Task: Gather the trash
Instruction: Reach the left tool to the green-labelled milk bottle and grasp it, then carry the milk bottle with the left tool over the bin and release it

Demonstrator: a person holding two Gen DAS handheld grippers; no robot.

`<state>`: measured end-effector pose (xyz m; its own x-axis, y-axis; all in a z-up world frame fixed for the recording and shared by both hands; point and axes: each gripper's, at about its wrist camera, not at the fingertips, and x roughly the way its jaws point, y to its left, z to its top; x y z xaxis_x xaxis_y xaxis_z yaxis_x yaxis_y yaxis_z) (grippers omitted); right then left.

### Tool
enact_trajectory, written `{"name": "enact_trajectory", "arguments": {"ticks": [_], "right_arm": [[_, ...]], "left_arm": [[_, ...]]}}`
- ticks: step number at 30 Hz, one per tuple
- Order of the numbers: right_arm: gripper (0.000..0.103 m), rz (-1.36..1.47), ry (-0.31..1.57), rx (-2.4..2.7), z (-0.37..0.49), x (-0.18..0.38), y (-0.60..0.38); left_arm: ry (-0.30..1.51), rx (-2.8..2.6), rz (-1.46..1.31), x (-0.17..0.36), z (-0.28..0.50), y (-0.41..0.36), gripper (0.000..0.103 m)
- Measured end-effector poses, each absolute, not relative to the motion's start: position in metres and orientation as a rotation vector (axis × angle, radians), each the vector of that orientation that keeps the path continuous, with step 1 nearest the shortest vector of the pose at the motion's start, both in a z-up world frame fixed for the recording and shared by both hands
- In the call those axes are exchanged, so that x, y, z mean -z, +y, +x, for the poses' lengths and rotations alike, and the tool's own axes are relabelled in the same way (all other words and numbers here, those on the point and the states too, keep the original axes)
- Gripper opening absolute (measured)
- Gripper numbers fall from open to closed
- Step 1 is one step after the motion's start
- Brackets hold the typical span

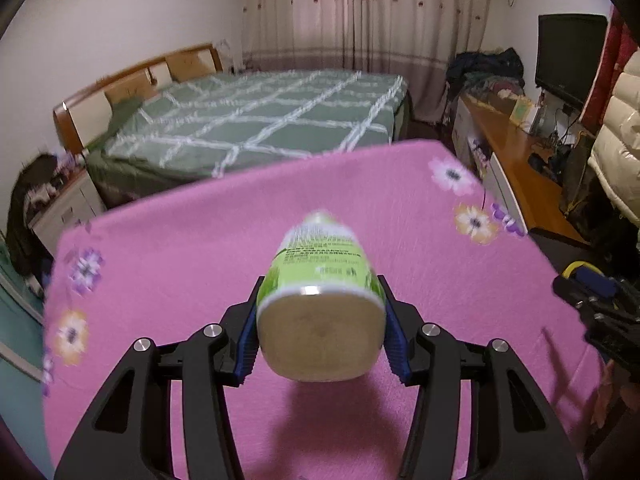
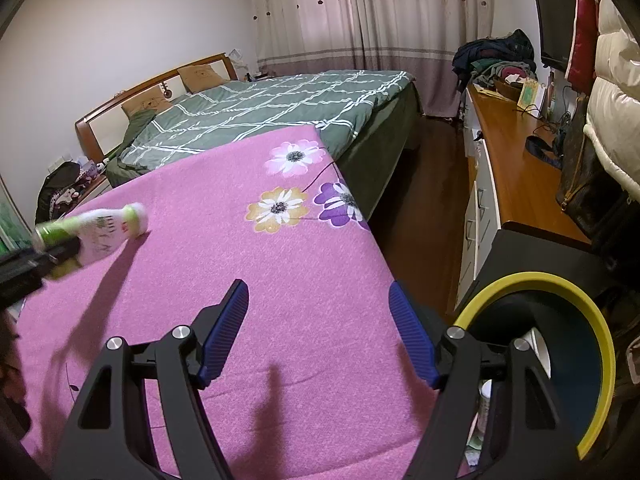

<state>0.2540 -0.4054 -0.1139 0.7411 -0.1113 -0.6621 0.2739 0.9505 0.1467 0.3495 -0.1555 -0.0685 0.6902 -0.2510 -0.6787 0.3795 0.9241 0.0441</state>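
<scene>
Left gripper [image 1: 320, 326] is seen clamped on a small green-and-white plastic bottle [image 1: 320, 292]; both blue pads [image 1: 248, 344] are pressed against the sides near its base, and the base is turned toward the wrist camera. From the right wrist view the bottle [image 2: 100, 232] is observed lifted clear of the pink flowered cloth [image 2: 280, 280], a shadow being cast on the cloth beneath it, with its long axis tilted and the cap end pointing away from the holder. Some motion blur is noted on the label, so the print cannot be read. Further right, the right gripper [image 2: 320, 328] is held with its jaws standing apart and nothing between them, hovering over the cloth near the table's right edge. At far right, a yellow-rimmed bin [image 2: 600, 344] is seen just beside that edge and below cloth level; pale items are visible inside it, partly hidden by the finger. Relation judged critical for the coming move: the bin lies to the right of the held bottle, across the whole cloth and past the empty gripper. The right hand is nearer the bin, but the bottle is in the left, so a carry across toward the rim is judged likely, with clearance from the idle tool to be watched.
</scene>
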Motion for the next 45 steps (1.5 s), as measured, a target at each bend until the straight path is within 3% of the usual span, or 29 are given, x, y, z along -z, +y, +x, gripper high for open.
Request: {"name": "enact_trajectory", "arguments": {"ticks": [8, 21, 28, 45], "right_arm": [[0.069, 0.250, 0.705, 0.209, 0.255, 0.115, -0.407], [0.069, 0.229, 0.687, 0.185, 0.246, 0.111, -0.403], [0.069, 0.220, 0.664, 0.144, 0.200, 0.095, -0.415], [0.069, 0.284, 0.663, 0.377, 0.059, 0.101, -0.515]], "left_arm": [[0.660, 0.344, 0.171, 0.025, 0.338, -0.137, 0.052], [0.653, 0.360, 0.186, 0.024, 0.326, -0.145, 0.051], [0.626, 0.403, 0.192, 0.012, 0.305, -0.163, 0.051], [0.614, 0.738, 0.251, -0.012, 0.227, -0.332, 0.051]]}}
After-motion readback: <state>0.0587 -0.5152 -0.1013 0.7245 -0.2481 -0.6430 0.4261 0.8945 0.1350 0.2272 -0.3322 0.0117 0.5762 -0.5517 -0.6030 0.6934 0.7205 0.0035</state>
